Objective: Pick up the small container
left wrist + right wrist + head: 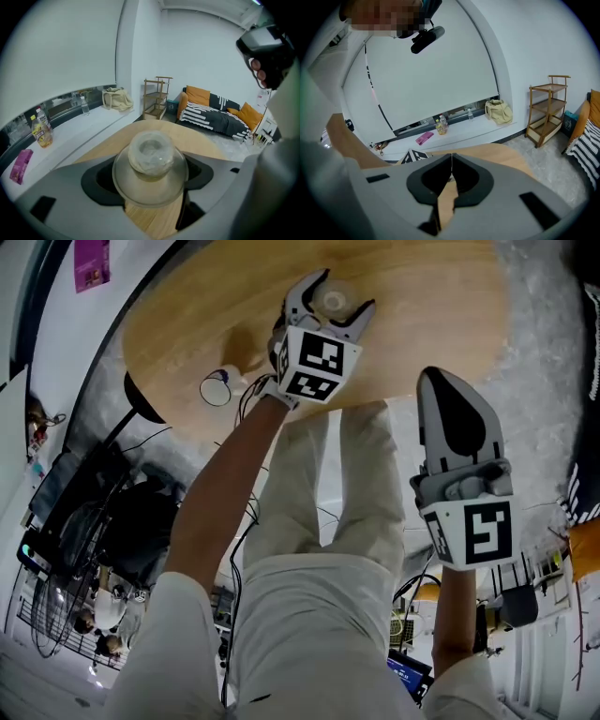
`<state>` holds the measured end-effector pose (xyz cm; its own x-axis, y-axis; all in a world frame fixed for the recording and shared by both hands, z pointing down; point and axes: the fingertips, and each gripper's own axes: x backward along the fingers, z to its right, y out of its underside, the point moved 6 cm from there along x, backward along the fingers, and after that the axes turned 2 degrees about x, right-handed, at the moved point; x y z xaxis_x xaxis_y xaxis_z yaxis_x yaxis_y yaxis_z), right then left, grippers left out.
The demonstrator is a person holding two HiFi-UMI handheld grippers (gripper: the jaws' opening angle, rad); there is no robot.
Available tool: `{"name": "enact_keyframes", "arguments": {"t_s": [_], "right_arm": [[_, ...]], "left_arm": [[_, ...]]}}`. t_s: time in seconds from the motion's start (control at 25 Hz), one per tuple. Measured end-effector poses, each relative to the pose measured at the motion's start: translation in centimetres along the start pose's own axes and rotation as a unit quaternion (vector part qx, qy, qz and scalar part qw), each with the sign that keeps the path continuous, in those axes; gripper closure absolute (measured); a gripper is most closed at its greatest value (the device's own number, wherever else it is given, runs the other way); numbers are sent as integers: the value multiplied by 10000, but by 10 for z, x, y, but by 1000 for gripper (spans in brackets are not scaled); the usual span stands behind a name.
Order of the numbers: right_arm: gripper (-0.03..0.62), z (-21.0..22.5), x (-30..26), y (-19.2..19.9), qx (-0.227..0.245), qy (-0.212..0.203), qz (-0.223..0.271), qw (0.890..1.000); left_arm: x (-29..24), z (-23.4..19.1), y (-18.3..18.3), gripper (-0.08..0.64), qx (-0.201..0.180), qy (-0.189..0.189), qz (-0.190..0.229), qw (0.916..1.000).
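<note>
A white cup (216, 388) is seen at the left of the tabletop (431, 306). Near it, the left tongs (341, 292) are clamped on the small container (333, 302), taken by its wide round rim. A slip is judged possible: the smooth, curved rim could be squeezed out if tilted. The right tongs (448, 390) are held together, empty, off the tabletop.

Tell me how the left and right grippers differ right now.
The left gripper reaches out over the wooden table; the right gripper is held back near its edge. The left's jaws stand apart, clamped on the small container; the right's jaws meet on nothing. Both are grey with a marker cube.
</note>
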<state>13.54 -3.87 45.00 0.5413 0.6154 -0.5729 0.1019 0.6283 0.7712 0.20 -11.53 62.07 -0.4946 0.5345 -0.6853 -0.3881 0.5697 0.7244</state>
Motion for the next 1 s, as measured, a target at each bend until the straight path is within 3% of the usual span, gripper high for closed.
{"name": "enact_keyframes", "arguments": {"t_s": [1.0], "right_arm": [[581, -68, 60, -53, 456, 410, 515, 9968]], "left_arm": [[136, 4, -46, 225, -27, -75, 279, 9996]]}}
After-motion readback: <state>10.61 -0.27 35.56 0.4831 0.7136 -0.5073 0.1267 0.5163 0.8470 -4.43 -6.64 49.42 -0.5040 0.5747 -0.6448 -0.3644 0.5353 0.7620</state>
